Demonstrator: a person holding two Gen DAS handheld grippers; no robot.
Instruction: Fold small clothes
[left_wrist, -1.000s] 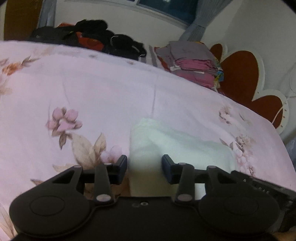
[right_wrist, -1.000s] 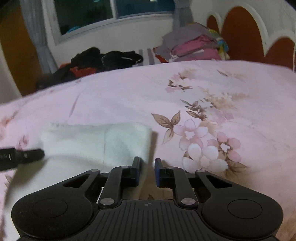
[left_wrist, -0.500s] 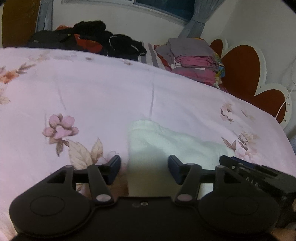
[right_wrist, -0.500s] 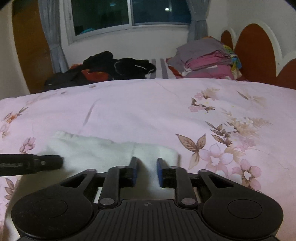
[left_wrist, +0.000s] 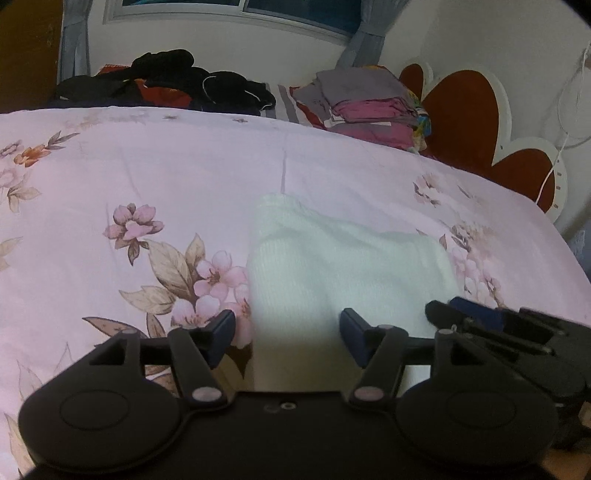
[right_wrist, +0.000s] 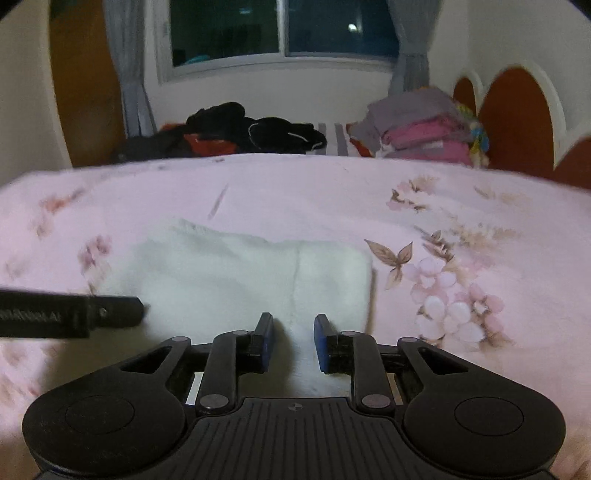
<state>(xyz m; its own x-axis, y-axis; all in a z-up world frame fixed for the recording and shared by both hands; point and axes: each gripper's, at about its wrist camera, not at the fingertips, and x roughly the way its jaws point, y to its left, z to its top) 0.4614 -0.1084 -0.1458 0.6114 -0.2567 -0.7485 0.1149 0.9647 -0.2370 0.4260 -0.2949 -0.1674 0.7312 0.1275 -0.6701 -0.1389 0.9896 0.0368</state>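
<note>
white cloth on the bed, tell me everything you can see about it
The white cloth is a small, soft, knit-looking piece folded into a rough rectangle, with a seam or fold line running down it towards its right side. It lies flat on the pink floral bedsheet. The far left corner looks slightly frayed or rumpled. The left gripper and right gripper both hover at its near edge with jaws apart, gripping nothing.

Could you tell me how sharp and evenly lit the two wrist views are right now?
Left wrist view: fairly sharp, dim and pink-tinted, with shadow over the near edge of the white cloth. Right wrist view: smeared with motion blur, especially the bedsheet print; the window is dark.
</note>
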